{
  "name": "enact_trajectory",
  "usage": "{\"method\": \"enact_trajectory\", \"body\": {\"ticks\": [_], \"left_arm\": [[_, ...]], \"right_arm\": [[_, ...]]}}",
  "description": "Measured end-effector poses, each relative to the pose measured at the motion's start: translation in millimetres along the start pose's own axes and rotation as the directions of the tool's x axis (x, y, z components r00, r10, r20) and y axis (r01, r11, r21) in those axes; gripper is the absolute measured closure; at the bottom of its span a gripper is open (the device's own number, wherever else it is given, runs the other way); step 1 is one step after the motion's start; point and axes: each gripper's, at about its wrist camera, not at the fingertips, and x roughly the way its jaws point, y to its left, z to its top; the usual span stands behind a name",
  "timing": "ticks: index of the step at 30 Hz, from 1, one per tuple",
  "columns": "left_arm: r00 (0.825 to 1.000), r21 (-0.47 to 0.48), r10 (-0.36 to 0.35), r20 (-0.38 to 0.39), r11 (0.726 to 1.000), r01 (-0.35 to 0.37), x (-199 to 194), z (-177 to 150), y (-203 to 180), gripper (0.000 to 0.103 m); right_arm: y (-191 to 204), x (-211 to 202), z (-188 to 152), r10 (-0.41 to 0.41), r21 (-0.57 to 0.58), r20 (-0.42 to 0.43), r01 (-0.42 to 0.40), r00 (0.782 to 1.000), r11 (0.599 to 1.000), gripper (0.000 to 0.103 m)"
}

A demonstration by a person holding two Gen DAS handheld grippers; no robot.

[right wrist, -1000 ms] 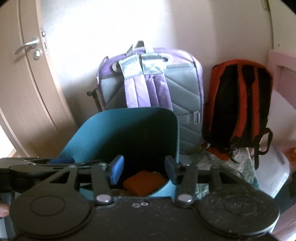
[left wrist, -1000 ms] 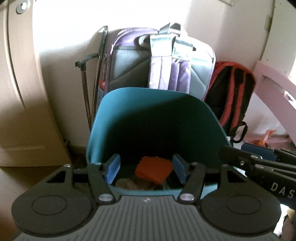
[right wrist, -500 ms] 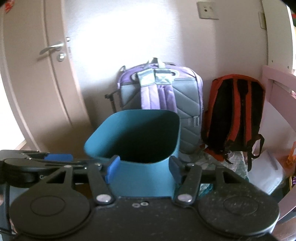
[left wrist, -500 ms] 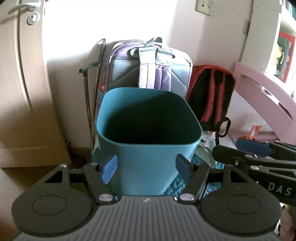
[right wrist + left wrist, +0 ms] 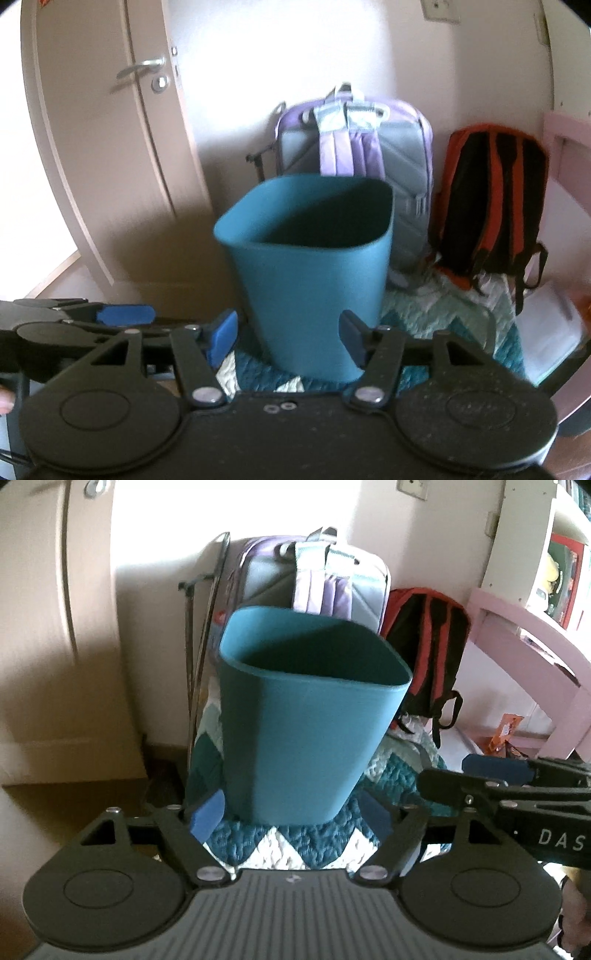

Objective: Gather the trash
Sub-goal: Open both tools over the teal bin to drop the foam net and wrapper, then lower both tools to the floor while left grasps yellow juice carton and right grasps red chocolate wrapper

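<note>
A teal plastic trash bin [image 5: 303, 731] stands upright on a teal and white quilted rug [image 5: 295, 843]; its inside is dark and its contents are hidden. It also shows in the right wrist view [image 5: 314, 273]. My left gripper [image 5: 291, 814] is open and empty, a short way in front of the bin's base. My right gripper [image 5: 288, 332] is open and empty, also in front of the bin. The right gripper shows at the right of the left wrist view [image 5: 517, 786], and the left gripper at the left of the right wrist view [image 5: 92, 321].
A purple and grey backpack [image 5: 354, 147] and a black and orange backpack [image 5: 487, 199] lean on the wall behind the bin. A door [image 5: 110, 147] is to the left. A pink shelf unit [image 5: 532, 635] stands right, with an orange wrapper [image 5: 504, 731] on the floor under it.
Both grippers have pulled back and away from the bin's mouth. The orange trash seen inside the bin one second ago is now out of sight below the rim.
</note>
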Motion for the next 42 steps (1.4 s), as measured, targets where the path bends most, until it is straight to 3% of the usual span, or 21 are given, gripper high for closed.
{"method": "enact_trajectory", "body": {"ticks": [6,11,14,17,24,30,38,42], "left_arm": [[0.999,0.005,0.043,-0.028,0.999,-0.043,27.4,-38.2,11.9,0.02],[0.992,-0.044,0.05,-0.118,0.997,-0.056,72.2,-70.8,26.1,0.019],[0.981,-0.069,0.059,-0.185,0.995,-0.072,104.8,-92.4,36.4,0.019],[0.958,-0.109,0.07,-0.279,0.989,-0.104,142.9,-119.1,48.7,0.019],[0.868,-0.133,0.117,-0.482,0.97,-0.205,229.0,-184.8,69.7,0.019],[0.773,-0.19,0.11,-0.625,0.939,-0.287,295.1,-236.4,84.8,0.019],[0.635,-0.267,0.054,-0.771,0.878,-0.398,368.2,-307.9,111.9,0.019],[0.593,-0.301,0.012,-0.805,0.853,-0.426,393.7,-335.8,119.1,0.019]], "right_arm": [[-6.6,30.7,-42.8,0.024,0.019,-0.073,-0.023,0.997,1.0,0.041],[-14.2,73.2,-87.3,0.042,0.032,-0.172,-0.037,0.984,0.999,0.039],[-20.3,103.1,-119.3,0.041,0.041,-0.235,-0.032,0.971,0.999,0.038],[-30.8,134.4,-153.2,0.041,0.071,-0.317,-0.019,0.947,0.997,0.037],[-64.0,205.3,-233.8,-0.004,0.12,-0.496,0.073,0.868,0.99,0.037],[-82.5,258.1,-292.2,0.001,0.178,-0.61,0.136,0.793,0.975,0.037],[-99.4,316.5,-373.0,0.032,0.213,-0.758,0.2,0.651,0.956,0.037],[-103.2,340.3,-407.7,0.026,0.187,-0.813,0.219,0.581,0.958,0.037]]}}
